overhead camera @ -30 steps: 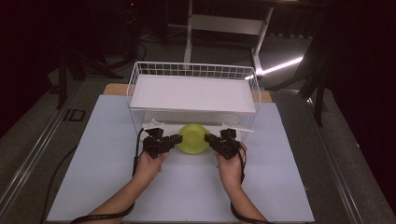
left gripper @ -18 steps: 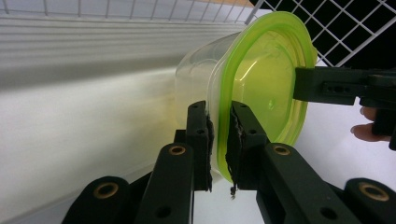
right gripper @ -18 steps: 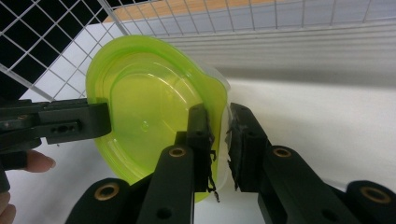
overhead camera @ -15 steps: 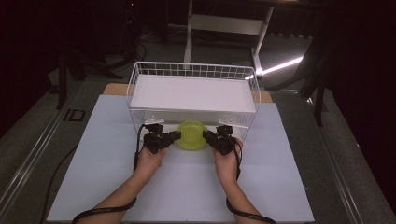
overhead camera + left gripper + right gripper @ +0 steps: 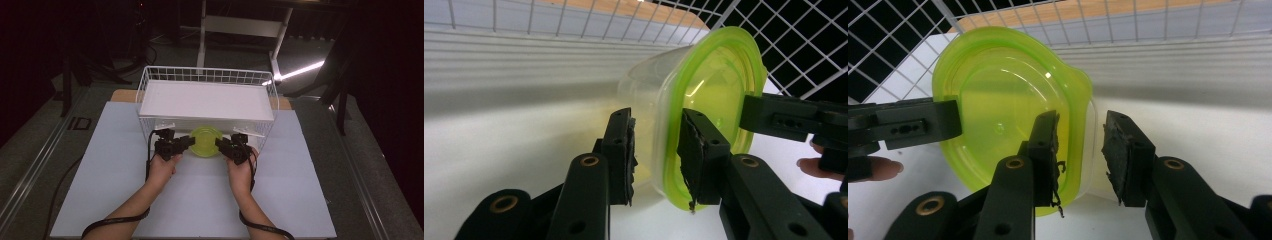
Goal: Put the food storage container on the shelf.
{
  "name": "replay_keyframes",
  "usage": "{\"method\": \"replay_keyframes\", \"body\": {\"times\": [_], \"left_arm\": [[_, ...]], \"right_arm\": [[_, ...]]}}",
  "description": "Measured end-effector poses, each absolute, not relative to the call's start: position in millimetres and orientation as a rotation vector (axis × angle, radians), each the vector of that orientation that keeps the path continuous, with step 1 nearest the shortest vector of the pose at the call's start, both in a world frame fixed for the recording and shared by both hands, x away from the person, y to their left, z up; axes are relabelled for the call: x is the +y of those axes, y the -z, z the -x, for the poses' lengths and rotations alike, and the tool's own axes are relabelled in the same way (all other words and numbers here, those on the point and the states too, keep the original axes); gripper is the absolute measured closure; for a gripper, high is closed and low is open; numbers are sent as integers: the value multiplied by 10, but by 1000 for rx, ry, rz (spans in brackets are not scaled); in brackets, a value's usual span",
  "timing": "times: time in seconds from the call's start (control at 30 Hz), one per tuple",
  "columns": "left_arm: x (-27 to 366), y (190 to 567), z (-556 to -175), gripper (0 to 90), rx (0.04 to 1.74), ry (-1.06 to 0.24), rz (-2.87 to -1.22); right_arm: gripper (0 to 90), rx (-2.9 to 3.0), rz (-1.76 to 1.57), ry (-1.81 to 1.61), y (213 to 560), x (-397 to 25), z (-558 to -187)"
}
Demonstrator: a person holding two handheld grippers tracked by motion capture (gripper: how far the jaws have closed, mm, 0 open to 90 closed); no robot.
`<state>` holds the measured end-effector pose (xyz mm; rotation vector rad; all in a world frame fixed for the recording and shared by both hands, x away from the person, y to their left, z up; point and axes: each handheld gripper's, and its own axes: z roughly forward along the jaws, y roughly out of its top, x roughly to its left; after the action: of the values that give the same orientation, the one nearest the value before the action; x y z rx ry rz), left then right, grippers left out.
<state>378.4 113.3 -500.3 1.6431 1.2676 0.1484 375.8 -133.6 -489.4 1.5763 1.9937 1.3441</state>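
The left gripper point(image 5: 656, 155) was seen with its jaws set narrowly apart, straddling the rim of a clear container point(image 5: 649, 100) with a lime-green lid point(image 5: 719, 90). One pad lay against the lid's face and the other stood just beside the clear wall; whether that pad touched the wall could not be told. The right gripper point(image 5: 1082, 157) was held likewise at the opposite edge: its lid-side jaw was pressed on the green lid point(image 5: 998, 115), while a small gap was visible between the other pad and the container's side.

In the high view the container point(image 5: 205, 141) was found tipped on its side, lid facing the person, between the left gripper point(image 5: 186, 143) and the right gripper point(image 5: 220, 143). It was placed at the front opening of a white wire basket point(image 5: 145, 80), beneath the white tray point(image 5: 207, 100) carried in it, above a pale blue mat point(image 5: 100, 165).
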Motion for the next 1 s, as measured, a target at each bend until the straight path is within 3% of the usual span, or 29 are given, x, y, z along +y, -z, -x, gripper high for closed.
{"method": "replay_keyframes", "body": {"times": [0.03,0.2,0.27,0.3,0.37,0.53,1.0], "left_arm": [[1124,4995,-3792,671,1262,-157,-1631],[1110,4981,-3804,652,1280,-173,-1624],[1119,4974,-3849,654,1295,-189,-1632],[1114,4972,-3855,662,1298,-188,-1631],[1099,4974,-3863,663,1300,-192,-1624],[1086,5002,-3903,653,1283,-189,-1620],[1111,5001,-3782,450,1259,-267,-1609]], "right_arm": [[702,1995,-1574,-1351,4874,-1340,-3761],[658,1995,-1570,-1347,4871,-1328,-3776],[705,1993,-1576,-1339,4870,-1326,-3793],[770,1991,-1584,-1340,4870,-1322,-3799],[768,1968,-1585,-1338,4865,-1313,-3803],[560,1934,-1543,-1315,4868,-1283,-3850],[535,1929,-1501,-1314,4828,-1270,-3800]]}}
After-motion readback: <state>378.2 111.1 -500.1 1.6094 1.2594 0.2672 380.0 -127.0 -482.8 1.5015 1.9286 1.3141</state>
